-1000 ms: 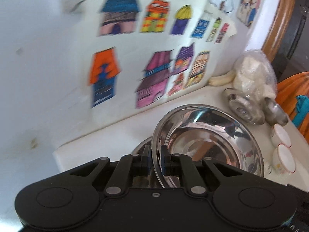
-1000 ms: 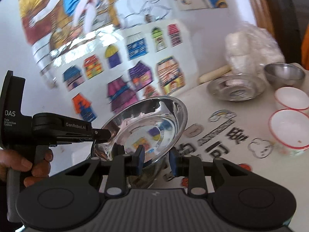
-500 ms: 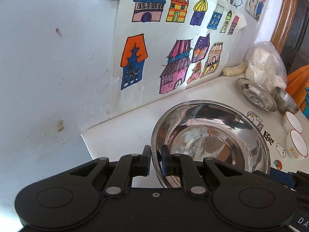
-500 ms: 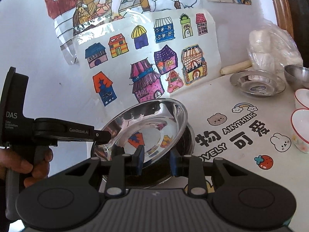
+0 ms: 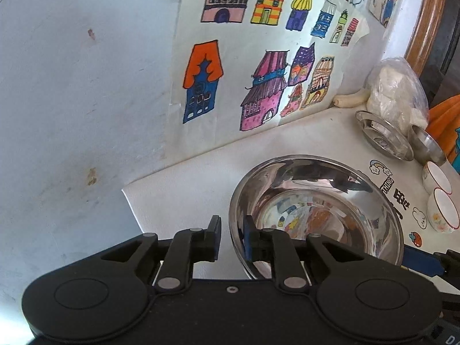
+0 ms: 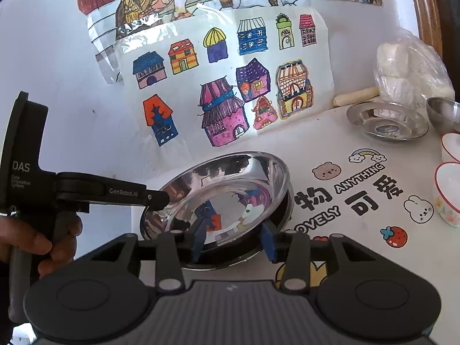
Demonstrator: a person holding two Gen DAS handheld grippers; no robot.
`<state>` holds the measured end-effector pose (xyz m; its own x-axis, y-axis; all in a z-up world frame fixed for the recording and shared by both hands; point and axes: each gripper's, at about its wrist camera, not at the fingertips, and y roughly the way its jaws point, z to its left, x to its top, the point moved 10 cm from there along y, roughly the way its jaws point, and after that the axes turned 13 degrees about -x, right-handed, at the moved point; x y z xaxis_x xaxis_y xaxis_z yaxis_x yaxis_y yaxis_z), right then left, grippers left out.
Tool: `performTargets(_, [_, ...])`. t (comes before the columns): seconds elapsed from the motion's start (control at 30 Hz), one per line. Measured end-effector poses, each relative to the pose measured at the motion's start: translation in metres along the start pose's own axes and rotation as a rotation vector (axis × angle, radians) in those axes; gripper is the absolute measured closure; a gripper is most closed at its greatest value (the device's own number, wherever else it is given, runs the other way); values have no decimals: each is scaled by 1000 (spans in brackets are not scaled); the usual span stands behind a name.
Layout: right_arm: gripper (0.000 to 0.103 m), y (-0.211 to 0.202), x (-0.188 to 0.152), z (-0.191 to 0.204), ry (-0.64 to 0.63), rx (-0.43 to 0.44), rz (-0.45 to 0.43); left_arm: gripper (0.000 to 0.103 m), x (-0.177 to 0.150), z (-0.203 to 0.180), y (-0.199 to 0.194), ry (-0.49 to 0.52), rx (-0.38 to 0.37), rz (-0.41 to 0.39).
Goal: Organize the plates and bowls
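Note:
A large shiny steel bowl (image 5: 316, 215) (image 6: 218, 198) rests nested in a darker-rimmed steel dish (image 6: 284, 215) at the table's left end. The jaws of my left gripper (image 5: 232, 237) are opening astride the bowl's left rim, and a gap shows between the outer pad and the metal. From the right wrist view its tip (image 6: 159, 198) lies at that same rim, with a hand on the handle. My right gripper (image 6: 233, 238) is opening wide in front of the bowl's near rim, its blue pads clear of the metal.
At the far right stand a flat steel plate (image 6: 386, 123), a small steel bowl (image 6: 444, 113) and two white red-rimmed cups (image 6: 450, 189). A plastic bag of white lumps (image 6: 408, 69) sits behind them. The wall with drawings runs along the table (image 6: 330, 143).
The big bowl came down from a tilted hold in the air and now sits in the lower dish. Both pairs of jaws have spread, the right one far more.

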<state>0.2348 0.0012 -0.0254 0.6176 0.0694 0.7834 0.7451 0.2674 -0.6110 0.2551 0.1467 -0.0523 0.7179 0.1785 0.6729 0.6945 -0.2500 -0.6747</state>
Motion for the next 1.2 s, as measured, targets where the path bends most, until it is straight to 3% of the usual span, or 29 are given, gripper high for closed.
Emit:
performTargets(0.1, [33,-3,2,-1,11,9,-11,84,1,1,-1,-9,3,0])
performTargets(0.23, [22,-12,9,-2,14,18,-53,82,4,0,-4,-11,4,-12])
performTargets(0.33, [17,-16,12,-5,21,18,-70,67,9,-3,-9,-7,3,-27])
performTargets(0.6, [1,-25,19,-28,90,12,-112,7,27,-30,-19,53,4,-93])
performTargets(0.67, [0,-30,22,-37,117,1,-139,1,34,-40,-21,75,5,-116])
performTargets(0.93, [0,-56,45,-99,218,-94,-274,1,61,-77,-15,146,14,-135])
performTargets(1.2, [0,-53,77,-157,122,-241,-302,1,103,-123,15,231,13,-166])
